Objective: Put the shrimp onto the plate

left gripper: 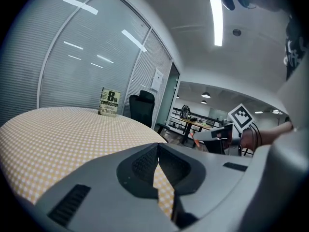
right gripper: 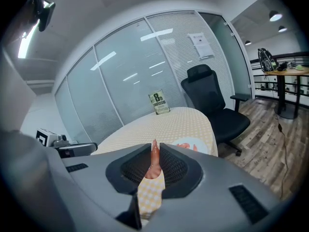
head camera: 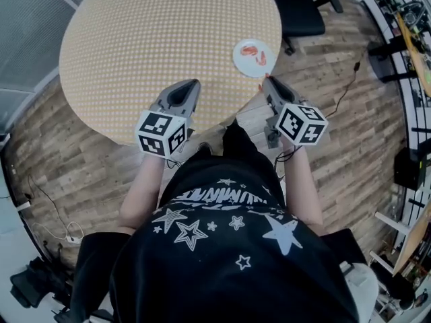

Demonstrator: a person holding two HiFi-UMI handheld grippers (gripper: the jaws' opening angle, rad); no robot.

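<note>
While the right gripper pinched 1 shrimp upright between its jaws, tail uppermost, it stood over the near edge of the table, just short of the plate. The step in hand was judged to be the carry: the shrimp was gripped and lifted but not yet over the plate. The next move was judged to call for a short reach forward to bring the jaws over the plate's bare white part, a lowering, then a release clear of the rim.

2 orange pieces lay on the plate, apparently shrimp, though they were too small to confirm. The left gripper hung over the table edge, well apart from the plate, its jaws pressed together at the tips with nothing between them.

From the right gripper view the plate was largely hidden behind the right jaw. From the head view the held shrimp showed only as a red speck.
</note>
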